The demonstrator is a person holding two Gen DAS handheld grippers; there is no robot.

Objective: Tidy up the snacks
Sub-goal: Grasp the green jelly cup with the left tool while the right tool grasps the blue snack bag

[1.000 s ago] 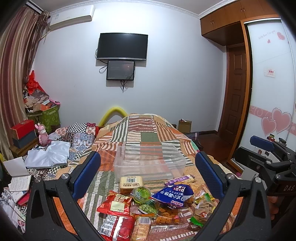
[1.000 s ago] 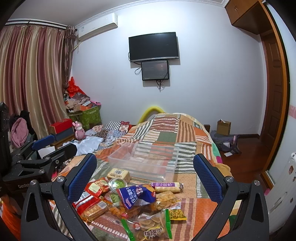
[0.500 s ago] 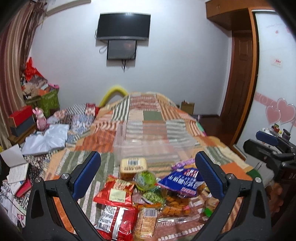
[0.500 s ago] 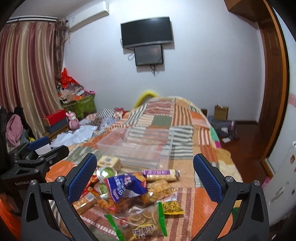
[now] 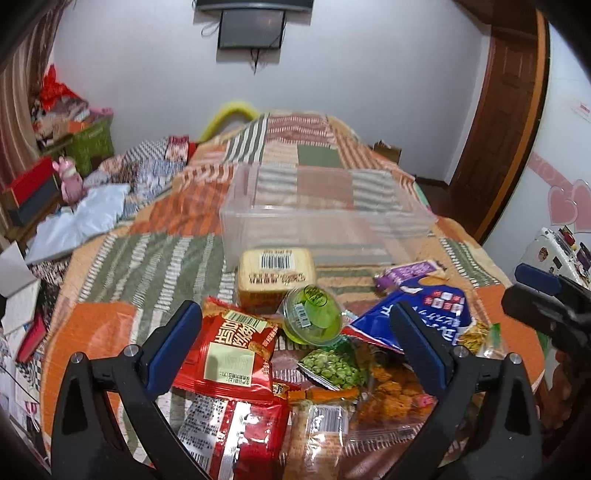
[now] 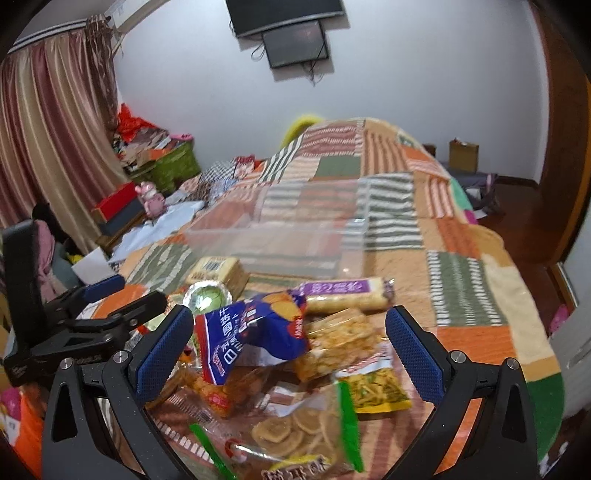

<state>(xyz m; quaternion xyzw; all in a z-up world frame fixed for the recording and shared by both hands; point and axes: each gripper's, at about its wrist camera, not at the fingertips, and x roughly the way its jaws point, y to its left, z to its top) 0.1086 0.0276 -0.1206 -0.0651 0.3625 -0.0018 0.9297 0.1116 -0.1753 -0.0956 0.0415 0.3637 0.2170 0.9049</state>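
Both grippers have dropped toward snacks; clear bin [image 5: 325,221] lies crosswise.

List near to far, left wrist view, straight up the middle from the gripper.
left gripper → red snack bag → green jelly cup → tan barcode box → clear plastic bin → patchwork quilt → wall-mounted TV

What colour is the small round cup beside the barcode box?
Translucent green with a green lid: the cup shows best in the left wrist view.
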